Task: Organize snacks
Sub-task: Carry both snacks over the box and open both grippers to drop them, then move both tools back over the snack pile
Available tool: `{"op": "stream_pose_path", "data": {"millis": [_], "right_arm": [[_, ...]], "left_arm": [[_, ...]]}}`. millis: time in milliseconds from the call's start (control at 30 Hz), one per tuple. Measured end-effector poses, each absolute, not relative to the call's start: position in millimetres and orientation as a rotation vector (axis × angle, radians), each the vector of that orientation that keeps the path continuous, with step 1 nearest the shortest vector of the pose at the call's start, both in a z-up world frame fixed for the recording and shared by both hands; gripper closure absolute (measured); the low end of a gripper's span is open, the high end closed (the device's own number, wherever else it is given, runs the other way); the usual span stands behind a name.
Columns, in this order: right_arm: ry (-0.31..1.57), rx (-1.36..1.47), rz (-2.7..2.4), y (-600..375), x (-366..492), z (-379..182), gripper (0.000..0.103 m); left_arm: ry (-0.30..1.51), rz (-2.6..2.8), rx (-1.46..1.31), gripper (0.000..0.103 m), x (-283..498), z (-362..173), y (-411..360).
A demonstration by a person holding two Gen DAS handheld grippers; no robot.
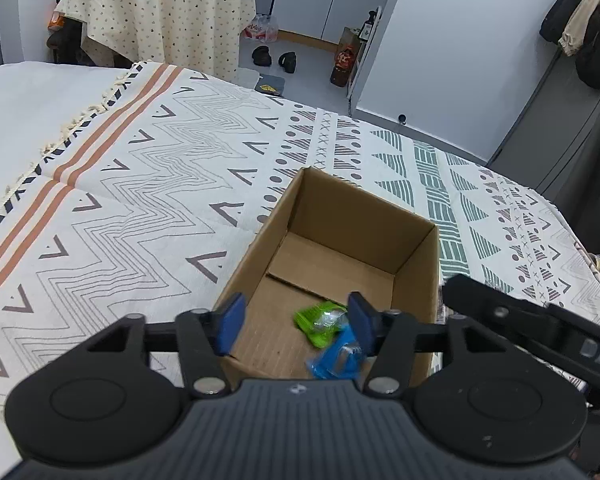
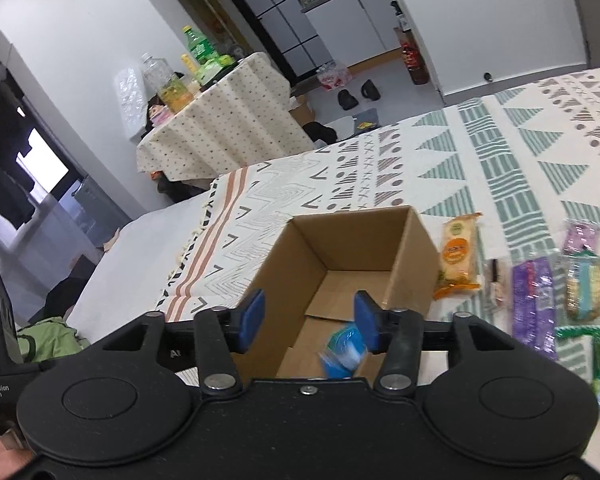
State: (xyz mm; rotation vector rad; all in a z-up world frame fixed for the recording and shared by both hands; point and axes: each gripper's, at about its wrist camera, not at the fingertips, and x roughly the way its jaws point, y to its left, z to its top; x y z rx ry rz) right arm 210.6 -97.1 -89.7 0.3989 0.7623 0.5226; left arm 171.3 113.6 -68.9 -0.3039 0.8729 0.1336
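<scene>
Cardboard box (image 1: 340, 240), open-topped, lower centre of the left wrist view, set on a patterned cloth (image 1: 140, 184) covering the surface; same box (image 2: 340, 248) at centre of the right wrist view.

Inside the box: green snack packet (image 1: 320, 322) lying on the floor near the front wall; blue snack packet (image 1: 336, 356) blurred, just below the green one, at the lower centre of the frame. Same blue packet (image 2: 344, 350) blurred in the right wrist view, beside the right blue pad; whether touching the pad, cannot tell.

Left gripper (image 1: 296, 322): blue pads spread wide, nothing between them, above the near edge of the box.

Right gripper (image 2: 310, 320): pads spread apart, nothing pinched, above the box opening.

On the cloth, right of the box in the right wrist view: orange cracker packet (image 2: 458, 256) just beside the box wall; purple packet (image 2: 534, 304) lying lengthwise; round cracker pack with a teal band (image 2: 586, 288); smaller purple packet (image 2: 580, 236) above it.

Upper left: table with a dotted cloth (image 2: 224, 124) bearing bottles.
</scene>
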Motion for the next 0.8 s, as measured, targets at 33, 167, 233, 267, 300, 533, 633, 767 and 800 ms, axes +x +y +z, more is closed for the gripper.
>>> {"op": "stream_pose_path", "data": {"millis": [33, 167, 233, 267, 300, 533, 633, 767, 800], "right_arm": [[0.754, 0.393, 0.510, -100.9, 207.9, -88.0, 0.033], [0.722, 0.351, 0.461, -119.5, 193.2, -80.3, 0.015], [0.719, 0.342, 0.441, -130.3, 187.8, -78.6, 0.009], [0.716, 0.337, 0.432, -136.2, 186.0, -77.7, 0.009], [0.712, 0.333, 0.424, -141.8, 183.1, -77.0, 0.009], [0.693, 0.341, 0.391, -175.9, 166.5, -75.6, 0.004], [0.680, 0.351, 0.376, -188.1, 159.7, -74.7, 0.003], [0.645, 0.355, 0.376, -202.1, 150.5, -67.4, 0.000], [0.638, 0.353, 0.375, -205.6, 148.0, -65.1, 0.000]], "left_arm": [[0.874, 0.139, -0.302, 0.037, 169.5, -67.4, 111.8], [0.863, 0.148, -0.295, 0.025, 161.3, -62.8, 104.2], [0.869, 0.136, -0.298, 0.021, 157.8, -61.4, 98.8], [0.874, 0.130, -0.295, 0.018, 156.2, -60.7, 95.0], [0.874, 0.135, -0.285, 0.018, 154.1, -59.4, 90.8], [0.839, 0.127, -0.260, 0.005, 135.7, -47.4, 62.4], [0.831, 0.112, -0.253, 0.001, 128.7, -42.3, 53.1], [0.826, 0.121, -0.254, 0.001, 122.0, -37.1, 45.3], [0.822, 0.124, -0.256, 0.001, 120.2, -35.0, 43.1]]}}
